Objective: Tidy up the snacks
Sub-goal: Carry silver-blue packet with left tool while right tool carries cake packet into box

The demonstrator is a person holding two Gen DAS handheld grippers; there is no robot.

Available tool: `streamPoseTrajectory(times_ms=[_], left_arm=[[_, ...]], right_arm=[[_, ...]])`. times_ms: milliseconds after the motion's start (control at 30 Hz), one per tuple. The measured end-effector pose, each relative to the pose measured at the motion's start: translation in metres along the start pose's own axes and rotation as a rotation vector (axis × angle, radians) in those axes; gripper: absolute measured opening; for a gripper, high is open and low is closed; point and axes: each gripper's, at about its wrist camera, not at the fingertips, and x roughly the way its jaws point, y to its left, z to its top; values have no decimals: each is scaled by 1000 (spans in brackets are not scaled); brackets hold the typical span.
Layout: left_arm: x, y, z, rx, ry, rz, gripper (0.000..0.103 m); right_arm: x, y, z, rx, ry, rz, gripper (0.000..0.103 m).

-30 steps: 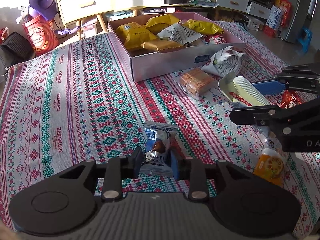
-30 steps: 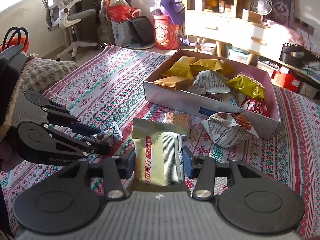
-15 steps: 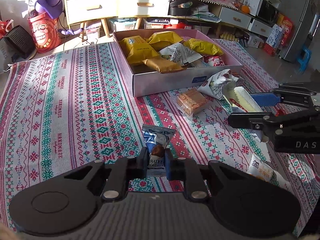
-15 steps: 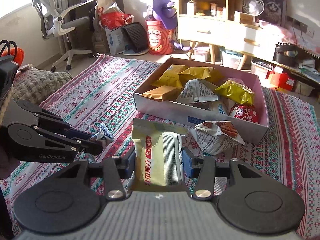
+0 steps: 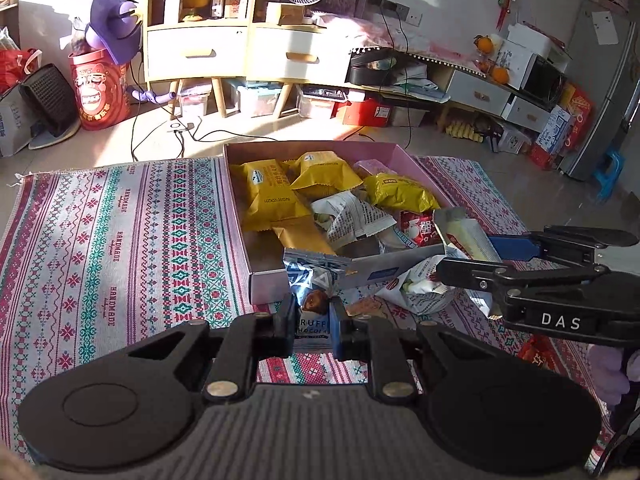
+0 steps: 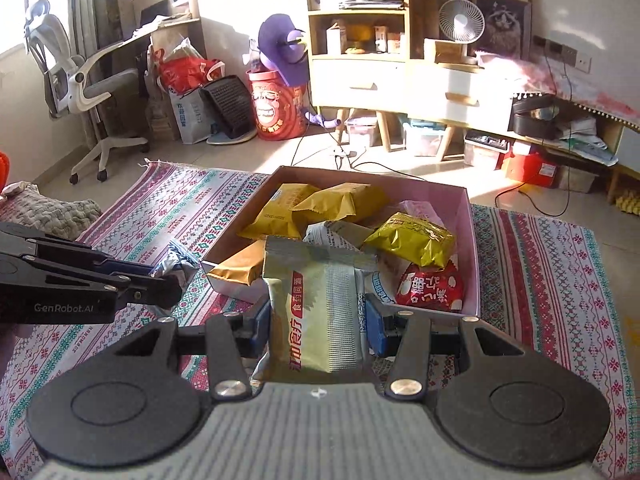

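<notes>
Your left gripper [image 5: 313, 317] is clamped on a blue chocolate packet [image 5: 311, 294]; your right gripper [image 6: 318, 321] grips a pale-green snack pack [image 6: 318, 312] near the pink box [image 6: 471, 240].

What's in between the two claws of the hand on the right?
A pale yellow-green snack packet with red writing sits between the right gripper's fingers, pinched from both sides. The right wrist view shows it best.

A white desk fan [image 6: 461, 21] stands on the wooden drawer cabinet [image 6: 394, 80] at twelve o'clock. A red cartoon-faced bucket [image 6: 274, 108] sits at eleven o'clock, a white office chair [image 6: 80, 80] at ten.
</notes>
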Motion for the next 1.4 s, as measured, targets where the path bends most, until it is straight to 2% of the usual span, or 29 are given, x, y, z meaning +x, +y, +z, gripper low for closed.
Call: streamPoseTrajectory(times_ms=[133, 233, 467, 567, 700, 1000, 1400], left_arm=[[10, -7, 17, -31, -26, -25, 21], [22, -13, 26, -18, -25, -27, 21], [55, -3, 31, -31, 31, 15, 21], [61, -1, 35, -32, 26, 24, 21], [69, 0, 38, -1, 22, 56, 21], [95, 13, 39, -20, 43, 101, 21], [91, 9, 37, -16, 54, 94, 24]], right_arm=[[10, -12, 7, 35, 1, -13, 44], [17, -18, 11, 47, 7, -21, 44], [35, -36, 12, 106, 43, -31, 44], [42, -39, 13, 122, 58, -30, 44], [50, -41, 14, 113, 72, -36, 44], [60, -43, 17, 98, 69, -57, 44], [66, -38, 16, 46, 48, -87, 46]])
